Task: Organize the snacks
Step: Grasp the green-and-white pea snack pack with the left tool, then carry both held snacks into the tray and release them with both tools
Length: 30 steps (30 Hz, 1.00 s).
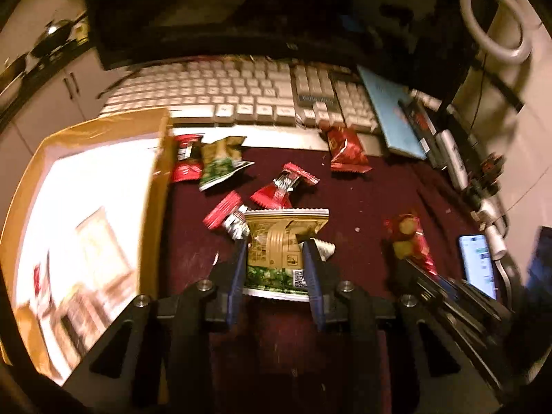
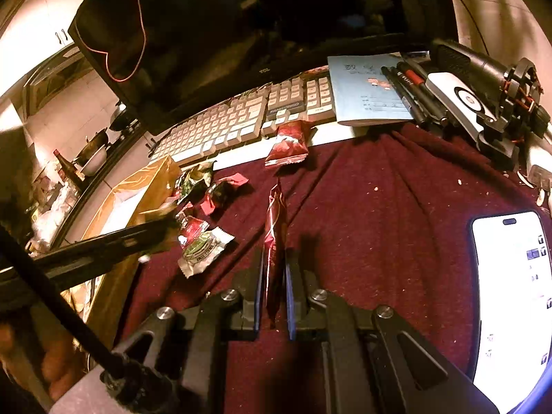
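Observation:
My left gripper (image 1: 276, 245) is shut on a gold and green snack packet (image 1: 279, 241) and holds it above the maroon cloth, just right of an open cardboard box (image 1: 155, 186). My right gripper (image 2: 274, 258) is shut on a red snack packet (image 2: 275, 238), held edge-on; it also shows in the left wrist view (image 1: 410, 241). Several loose snacks lie on the cloth: red wrapped ones (image 1: 283, 186), a green packet (image 1: 220, 162) by the box, and a red packet (image 1: 346, 150) against the keyboard. The left gripper's packet shows in the right wrist view (image 2: 201, 246).
A white keyboard (image 1: 234, 93) and a dark monitor (image 1: 214, 10) stand behind the snacks. A blue notebook (image 2: 365, 89) with pens lies at the back right. A lit phone (image 2: 510, 286) lies at the right. A ring light (image 1: 496, 20) stands far right.

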Each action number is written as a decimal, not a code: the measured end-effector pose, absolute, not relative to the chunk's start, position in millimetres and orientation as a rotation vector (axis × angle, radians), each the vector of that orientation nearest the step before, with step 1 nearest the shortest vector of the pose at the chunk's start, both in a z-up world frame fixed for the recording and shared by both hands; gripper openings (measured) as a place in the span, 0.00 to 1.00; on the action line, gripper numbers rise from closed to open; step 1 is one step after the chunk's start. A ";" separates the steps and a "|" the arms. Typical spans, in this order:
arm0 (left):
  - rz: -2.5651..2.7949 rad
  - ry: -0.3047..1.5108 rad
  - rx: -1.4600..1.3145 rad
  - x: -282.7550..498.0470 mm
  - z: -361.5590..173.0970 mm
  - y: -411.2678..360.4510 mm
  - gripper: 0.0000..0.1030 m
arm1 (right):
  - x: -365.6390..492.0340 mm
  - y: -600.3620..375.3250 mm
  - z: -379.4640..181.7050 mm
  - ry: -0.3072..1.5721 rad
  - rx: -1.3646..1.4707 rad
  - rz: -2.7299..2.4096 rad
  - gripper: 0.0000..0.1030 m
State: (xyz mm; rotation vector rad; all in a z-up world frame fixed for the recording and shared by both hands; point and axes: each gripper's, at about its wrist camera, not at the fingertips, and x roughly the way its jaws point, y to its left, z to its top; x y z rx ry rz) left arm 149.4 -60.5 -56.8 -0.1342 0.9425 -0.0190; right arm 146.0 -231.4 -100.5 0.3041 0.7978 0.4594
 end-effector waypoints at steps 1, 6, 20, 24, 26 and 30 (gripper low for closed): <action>-0.021 0.929 -0.171 140.4 -52.0 -55.1 0.32 | 145.0 -230.7 -99.8 0.791 0.298 0.466 0.09; 0.013 0.840 -0.351 90.8 -22.0 -7.7 0.32 | 138.1 -218.5 -95.9 0.773 0.219 0.436 0.09; 0.262 0.753 -0.472 54.8 -19.9 114.5 0.32 | 138.5 -76.9 -36.9 0.801 0.161 0.879 0.09; 0.241 0.755 -0.486 77.2 -28.0 121.5 0.32 | 167.1 -34.7 -37.1 0.831 0.100 0.875 0.09; 0.243 0.776 -0.496 85.5 -34.0 126.4 0.32 | 184.7 -15.0 -41.9 0.871 0.079 0.885 0.09; 0.250 0.823 -0.485 105.1 -46.5 135.2 0.32 | 208.1 13.3 -56.6 0.939 0.013 0.838 0.09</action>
